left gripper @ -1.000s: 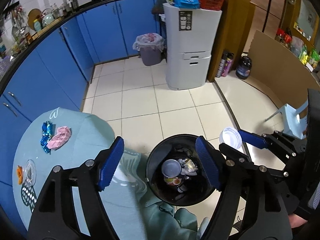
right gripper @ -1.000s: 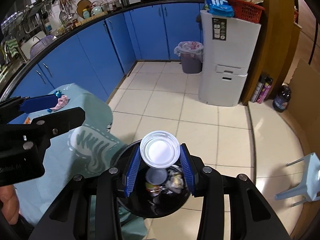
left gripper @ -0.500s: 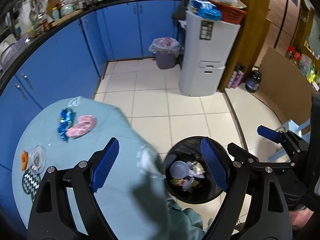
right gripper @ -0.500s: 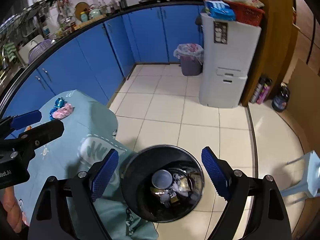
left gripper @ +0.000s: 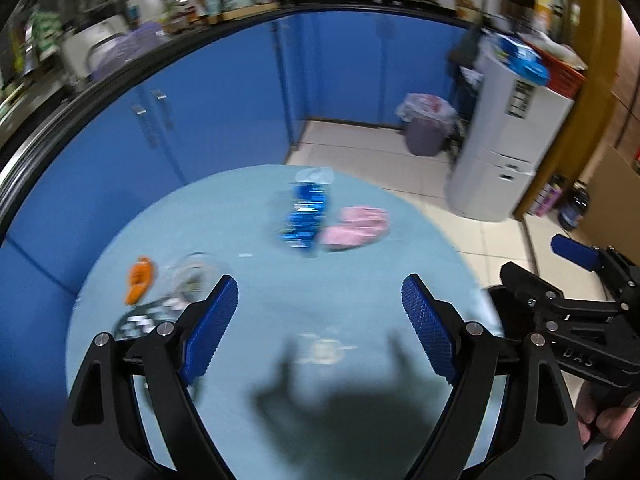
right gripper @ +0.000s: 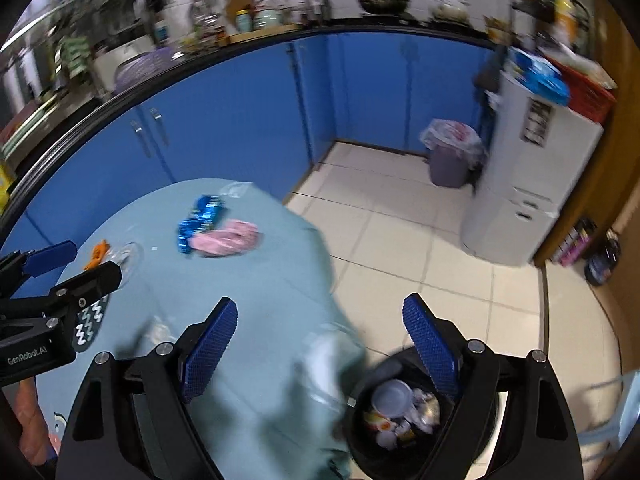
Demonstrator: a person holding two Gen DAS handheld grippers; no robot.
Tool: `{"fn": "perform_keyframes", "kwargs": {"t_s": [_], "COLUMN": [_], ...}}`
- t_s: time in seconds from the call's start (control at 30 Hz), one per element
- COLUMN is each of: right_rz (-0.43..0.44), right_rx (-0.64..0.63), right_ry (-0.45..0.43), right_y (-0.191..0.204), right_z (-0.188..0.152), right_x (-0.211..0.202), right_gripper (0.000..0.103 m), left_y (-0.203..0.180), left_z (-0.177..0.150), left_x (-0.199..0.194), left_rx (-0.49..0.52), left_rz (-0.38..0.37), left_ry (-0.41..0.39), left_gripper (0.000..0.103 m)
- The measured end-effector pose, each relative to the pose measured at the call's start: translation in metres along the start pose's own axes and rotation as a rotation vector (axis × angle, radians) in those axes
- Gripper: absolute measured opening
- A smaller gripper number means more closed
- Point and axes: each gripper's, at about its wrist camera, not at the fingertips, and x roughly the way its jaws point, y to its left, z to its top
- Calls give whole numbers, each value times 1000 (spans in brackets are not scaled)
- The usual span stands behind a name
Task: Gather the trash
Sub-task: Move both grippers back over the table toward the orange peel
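A blue foil wrapper [left gripper: 306, 216] and a pink crumpled wrapper [left gripper: 356, 230] lie together at the far side of the round table [left gripper: 360, 360] with a light blue cloth. An orange scrap [left gripper: 139, 279] and a clear plastic lid [left gripper: 192, 276] lie at the left. My left gripper [left gripper: 320, 334] is open and empty above the table's near part. My right gripper [right gripper: 320, 346] is open and empty, over the table edge beside the black trash bin [right gripper: 404, 408], which holds cups and wrappers. The blue wrapper [right gripper: 202, 216] and pink wrapper [right gripper: 226, 238] also show in the right wrist view.
A white cabinet [left gripper: 508, 152] and a grey lined bin [left gripper: 426, 130] stand across the tiled floor. Blue kitchen cupboards [left gripper: 224, 92] curve behind the table. A patterned mat [right gripper: 90, 320] lies at the table's left. A pale blue chair [right gripper: 624, 408] is at far right.
The right gripper opened and dropped the white cup into the black bin. Both grippers have swung left from the bin toward the table.
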Motion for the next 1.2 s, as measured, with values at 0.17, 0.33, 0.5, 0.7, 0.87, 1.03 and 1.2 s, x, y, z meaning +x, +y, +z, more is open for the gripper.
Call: {"fn": "perform_keyframes", "kwargs": {"t_s": [0.17,0.33,0.5,0.7,0.87,1.03,1.2], "right_rz": [20,65,86,100,107,112,137], "right_rx": [-83,-170,-199,-245,-265,-263,-258], "right_ry": [-8,5,61,102,128,158,178], "right_y": [54,111,145,181,196,200,203], "right_z": [14,21,24,24,25,25,25], "right_x": [20,47,80,110,127,142,150], "right_gripper": [83,64,62,60,52,45,36], "left_y": [64,125,181,216,223,224,224], "left_z": [-9,-24,-45,-56,-56,-48,-42], "left_x": [5,25,48,74,91,104,116], "left_rx": [-68,-150,-224,-242,-211,-190,-174], "left_rz": [58,117,134,101,83,57,46], "left_ry": [-12,8,47,76,94,101,115], "left_gripper": [83,83,83,82,82,82,79]}}
